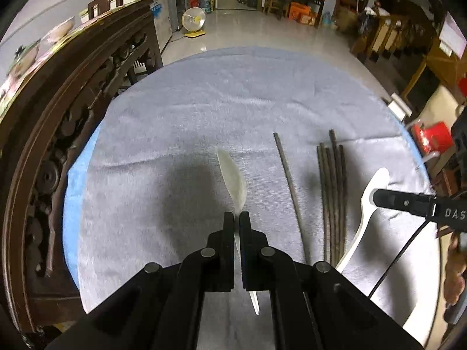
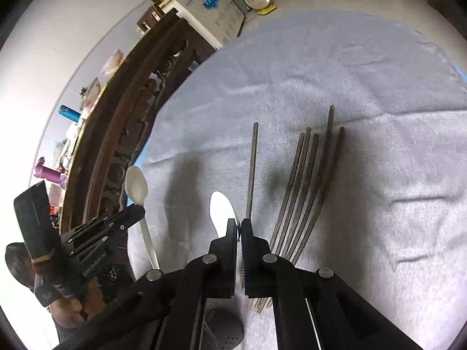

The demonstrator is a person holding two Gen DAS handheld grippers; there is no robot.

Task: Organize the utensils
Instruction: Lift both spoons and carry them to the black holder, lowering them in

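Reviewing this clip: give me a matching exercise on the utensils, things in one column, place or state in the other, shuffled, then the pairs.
Things:
1. left gripper's spoon
2. right gripper's spoon
3. single chopstick
4. chopstick bundle

States:
a. lies alone on the towel
b. grouped, to the right of the lone stick
c. clamped, seen edge-on from the left wrist
d. clamped, white, beside the lone stick

Pairs: 1-c, 2-d, 3-a, 4-b

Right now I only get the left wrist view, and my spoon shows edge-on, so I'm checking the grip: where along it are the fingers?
Observer: The left gripper clamps the white spoon at its neck, just under the bowl.
Operator: Does the right one hold anything?
Observer: The right gripper is shut on the second white spoon, with the bowl pointing forward.
Operator: Anything below it?
Observer: A dark perforated container shows beneath its body.
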